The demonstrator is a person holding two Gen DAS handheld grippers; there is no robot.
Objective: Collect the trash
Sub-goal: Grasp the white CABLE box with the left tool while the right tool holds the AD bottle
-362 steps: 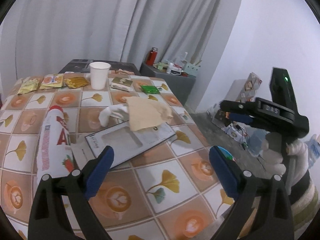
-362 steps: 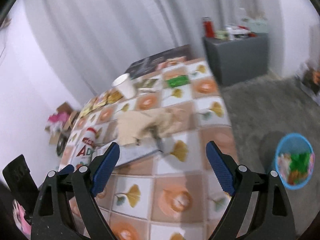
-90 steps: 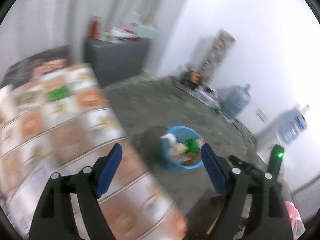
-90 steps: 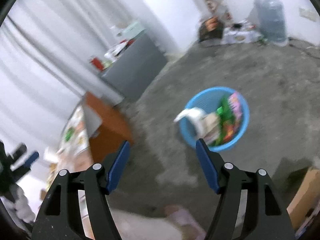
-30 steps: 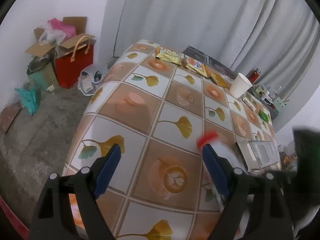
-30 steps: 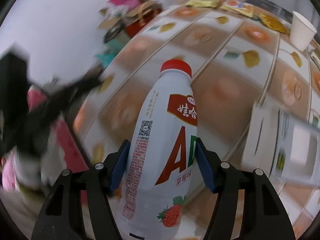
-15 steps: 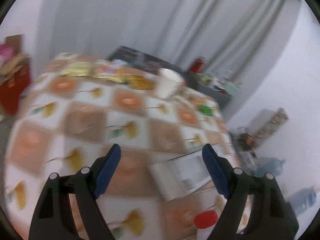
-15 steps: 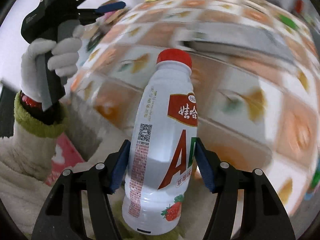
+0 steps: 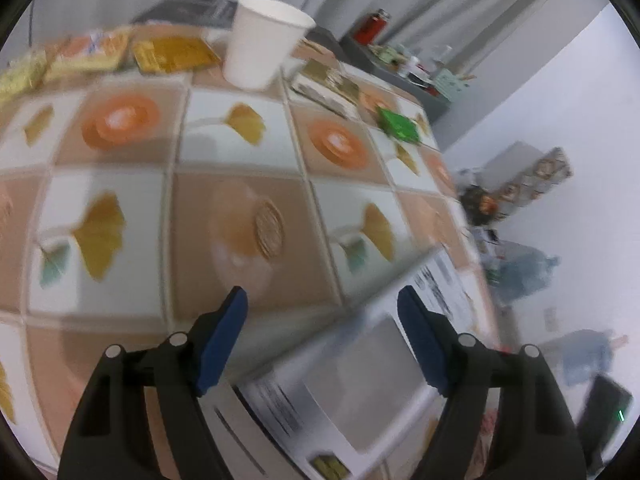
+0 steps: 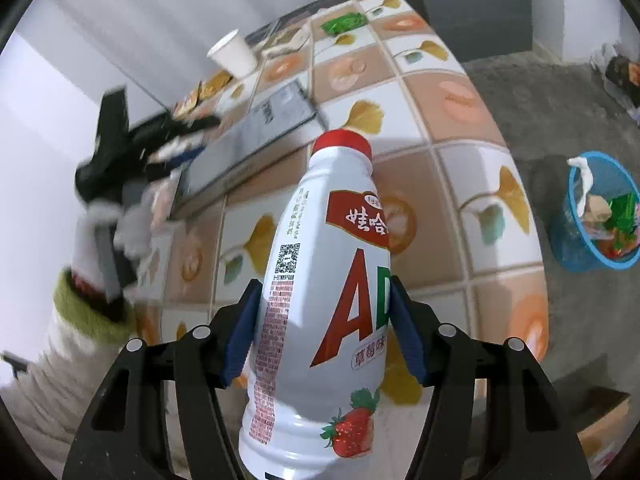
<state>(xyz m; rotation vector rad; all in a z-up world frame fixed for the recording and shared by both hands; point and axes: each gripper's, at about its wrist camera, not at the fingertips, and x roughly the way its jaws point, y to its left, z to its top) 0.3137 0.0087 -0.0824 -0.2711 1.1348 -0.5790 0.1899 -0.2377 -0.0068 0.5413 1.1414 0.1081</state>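
Note:
My right gripper (image 10: 322, 320) is shut on a white strawberry-milk bottle (image 10: 320, 292) with a red cap, held above the table's near edge. A blue trash basket (image 10: 596, 216) with wrappers stands on the floor at the right. My left gripper (image 9: 322, 336) is open and empty, low over the table, its fingers either side of the end of a flat grey-and-white box (image 9: 344, 392). That box (image 10: 256, 128) and the left gripper (image 10: 176, 140) also show in the right wrist view. A white paper cup (image 9: 262, 24), a green wrapper (image 9: 398, 124) and yellow packets (image 9: 172, 54) lie farther back.
The table (image 9: 248, 216) has a tiled cloth with leaf and coffee prints. A grey cabinet (image 10: 476, 4) with small items stands behind it. Water jugs (image 9: 528, 272) and clutter sit on the floor at the right. A cardboard box (image 10: 600, 420) is near my right gripper.
My left gripper has dropped low toward the flat box. My right gripper has swung with the bottle toward the side where the blue basket stands.

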